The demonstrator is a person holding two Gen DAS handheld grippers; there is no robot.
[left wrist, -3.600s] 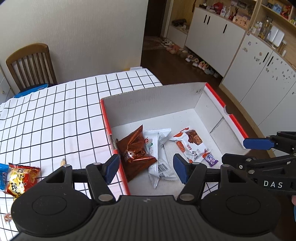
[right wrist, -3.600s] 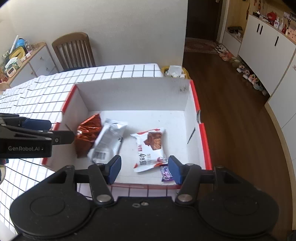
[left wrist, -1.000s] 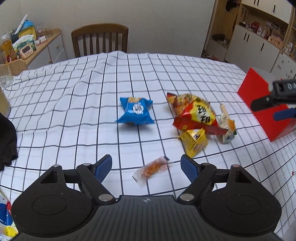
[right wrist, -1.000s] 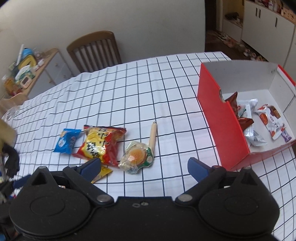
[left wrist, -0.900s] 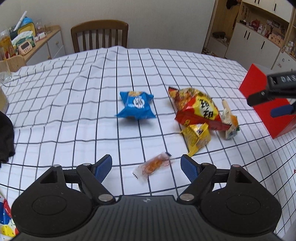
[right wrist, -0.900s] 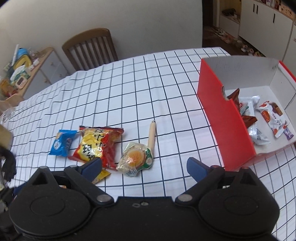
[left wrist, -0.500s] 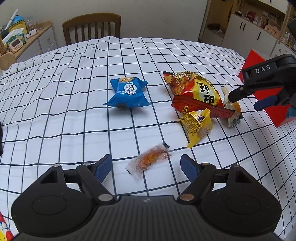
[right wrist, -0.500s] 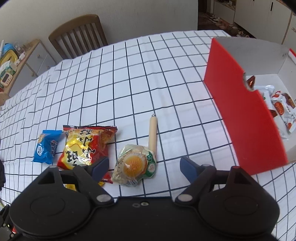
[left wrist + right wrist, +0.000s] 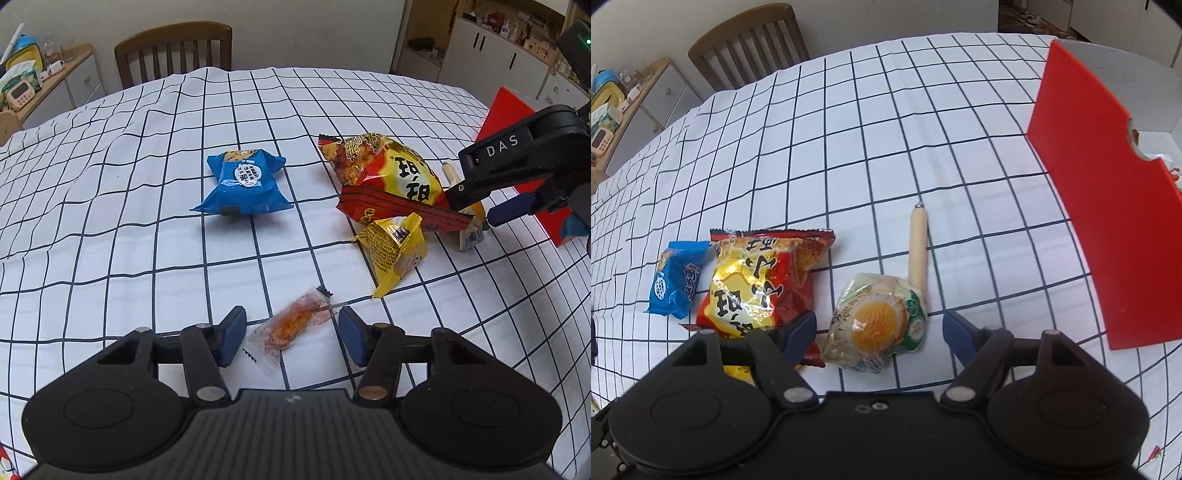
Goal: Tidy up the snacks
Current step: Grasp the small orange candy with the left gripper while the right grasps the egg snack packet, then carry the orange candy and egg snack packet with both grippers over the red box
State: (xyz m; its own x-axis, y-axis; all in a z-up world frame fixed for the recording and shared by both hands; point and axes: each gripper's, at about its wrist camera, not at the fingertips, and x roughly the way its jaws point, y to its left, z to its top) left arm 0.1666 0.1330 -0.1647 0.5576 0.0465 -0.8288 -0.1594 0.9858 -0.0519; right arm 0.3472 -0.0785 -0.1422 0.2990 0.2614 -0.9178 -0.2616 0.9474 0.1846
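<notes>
Snacks: small orange packet [image 9: 295, 325] lies between the left gripper's [image 9: 291, 341] pads; round egg packet [image 9: 877, 325] between the right gripper's [image 9: 879, 332] pads.
Left gripper: tilted down, jaws just been closing, narrow, pads not touching the packet.
Right gripper: steeply down, jaws closing, still wide, clear of the packet.
Edges: red box [image 9: 1097, 192] wall to the right.
Room: bare checked cloth [image 9: 110, 221] ahead-left.

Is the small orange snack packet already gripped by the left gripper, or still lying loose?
Loose. The orange snack packet lies flat on the tablecloth between the left gripper fingers, which have just been closing, gaps both sides.
</notes>
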